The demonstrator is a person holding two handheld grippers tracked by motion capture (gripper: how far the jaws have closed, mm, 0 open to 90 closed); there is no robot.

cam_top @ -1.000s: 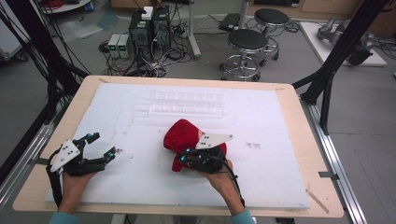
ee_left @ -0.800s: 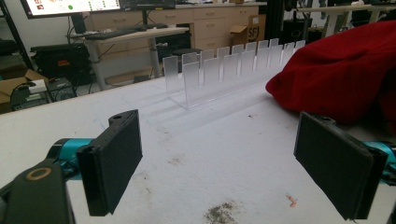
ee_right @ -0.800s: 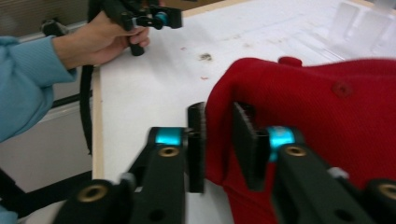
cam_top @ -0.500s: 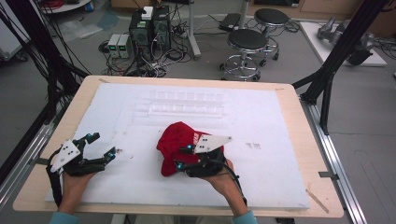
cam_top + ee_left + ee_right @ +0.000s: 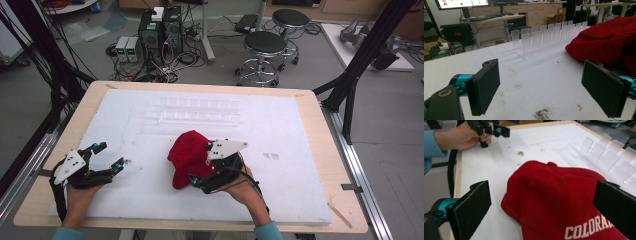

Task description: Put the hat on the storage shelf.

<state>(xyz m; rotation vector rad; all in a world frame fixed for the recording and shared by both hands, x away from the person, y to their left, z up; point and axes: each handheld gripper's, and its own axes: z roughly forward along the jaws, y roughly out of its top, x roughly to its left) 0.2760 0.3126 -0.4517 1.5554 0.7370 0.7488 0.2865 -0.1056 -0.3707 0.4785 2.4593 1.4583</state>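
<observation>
A soft red fabric baseball cap (image 5: 554, 195) lies on the white foam surface (image 5: 300, 150) between the right gripper (image 5: 207, 167)'s wide-open, empty fingers; light and floppy, likely best pinched at its stiffer brim. Left gripper (image 5: 107, 157) open, empty.

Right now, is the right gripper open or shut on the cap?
Open. In the right gripper view, the right gripper has its jaws spread wide on either side of the red cap, which lies on the table.

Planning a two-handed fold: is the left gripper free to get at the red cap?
Probably yes. The left gripper is open, and bare white table lies between it and the red cap.
</observation>
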